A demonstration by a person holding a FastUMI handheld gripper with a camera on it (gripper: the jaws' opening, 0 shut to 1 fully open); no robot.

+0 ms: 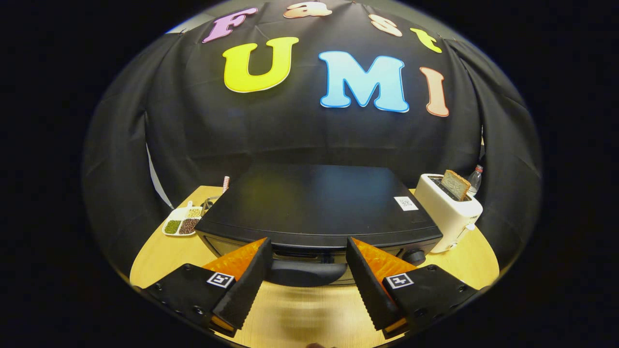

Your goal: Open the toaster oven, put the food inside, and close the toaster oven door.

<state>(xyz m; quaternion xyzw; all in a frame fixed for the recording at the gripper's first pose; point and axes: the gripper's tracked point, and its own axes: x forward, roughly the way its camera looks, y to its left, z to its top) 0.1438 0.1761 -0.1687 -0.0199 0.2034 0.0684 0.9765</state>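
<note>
The toaster oven (pixel 319 205) is sitting straight ahead of the gripper (pixel 305 263), at twelve o'clock, its flat dark top spreading out beyond the fingertips and its door handle (pixel 305 273) lying crosswise right between the two fingers. The door is looking closed, with the handle up against the front edge. A control knob (pixel 414 256) is showing at the oven's front corner, at about two o'clock from the fingers.

The gripper is standing wide open, its fingers flanking the handle on either side; whether they are touching it is hard to tell, and nothing is being held.

At ten o'clock a white divided dish (pixel 183 222) of beans and grains is resting on the wooden table (pixel 300 314) beside the oven. At two o'clock a white pop-up toaster (pixel 447 210) is standing just beside the oven with a slice of bread (pixel 455 184) poking up from its slot, and a clear bottle (pixel 475 179) is standing behind it.
</note>
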